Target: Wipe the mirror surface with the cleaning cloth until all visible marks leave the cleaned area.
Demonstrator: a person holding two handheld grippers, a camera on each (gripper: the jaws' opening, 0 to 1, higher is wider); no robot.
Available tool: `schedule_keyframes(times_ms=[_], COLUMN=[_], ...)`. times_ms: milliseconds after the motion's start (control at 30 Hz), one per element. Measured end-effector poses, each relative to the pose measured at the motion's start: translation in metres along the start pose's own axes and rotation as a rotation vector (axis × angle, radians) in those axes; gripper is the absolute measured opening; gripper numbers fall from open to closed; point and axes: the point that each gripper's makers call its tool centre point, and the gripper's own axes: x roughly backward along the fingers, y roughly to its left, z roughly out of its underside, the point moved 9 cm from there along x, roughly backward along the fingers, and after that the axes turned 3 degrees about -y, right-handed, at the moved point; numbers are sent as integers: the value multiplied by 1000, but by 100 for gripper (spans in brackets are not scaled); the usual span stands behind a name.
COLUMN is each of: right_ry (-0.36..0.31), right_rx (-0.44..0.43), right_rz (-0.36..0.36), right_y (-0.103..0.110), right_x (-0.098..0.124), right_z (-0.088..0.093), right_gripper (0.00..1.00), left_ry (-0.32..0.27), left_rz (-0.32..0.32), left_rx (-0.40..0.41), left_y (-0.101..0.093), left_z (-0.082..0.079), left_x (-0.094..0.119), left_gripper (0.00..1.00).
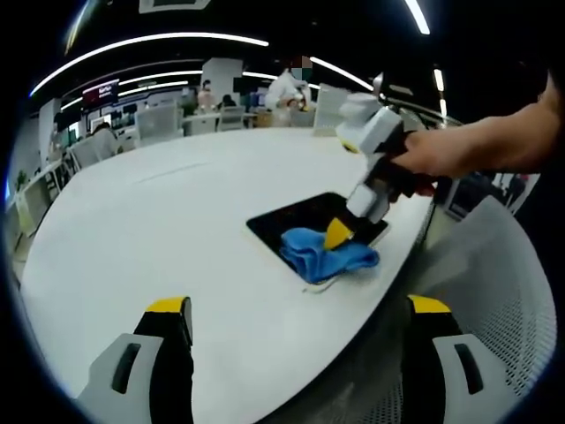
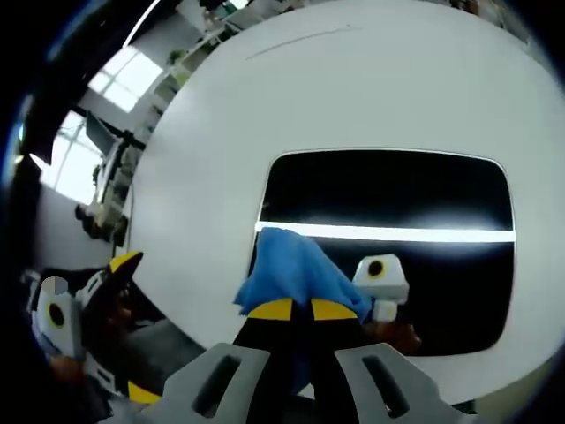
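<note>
White table (image 1: 159,238), mirror (image 2: 388,190), pinched blue cloth (image 2: 291,269).

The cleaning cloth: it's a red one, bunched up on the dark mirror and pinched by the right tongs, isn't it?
Not quite: the bunched cleaning cloth is blue, not red. The right gripper view shows it lying on the dark rectangular mirror on the white table, pinched between the yellow-tipped right tongs. The left gripper view shows the same blue colour.

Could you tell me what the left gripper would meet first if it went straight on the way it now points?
Probably the bare white table: the open left gripper aims across it, with the mirror and blue cloth slightly right; depth is unclear.
</note>
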Motion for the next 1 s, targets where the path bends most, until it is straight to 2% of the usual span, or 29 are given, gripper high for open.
schedule_keyframes(times_ms=[233, 1000], right_ry=[7, 40], right_rx=[-12, -24], right_rz=[-11, -21], right_y=[1, 3], right_x=[2, 2], right_z=[7, 14], right_gripper=[0, 0], left_ry=[0, 1], left_rz=[-2, 5], left_rx=[2, -1], left_y=[0, 0], left_z=[0, 0], left_x=[0, 0], left_gripper=[99, 99])
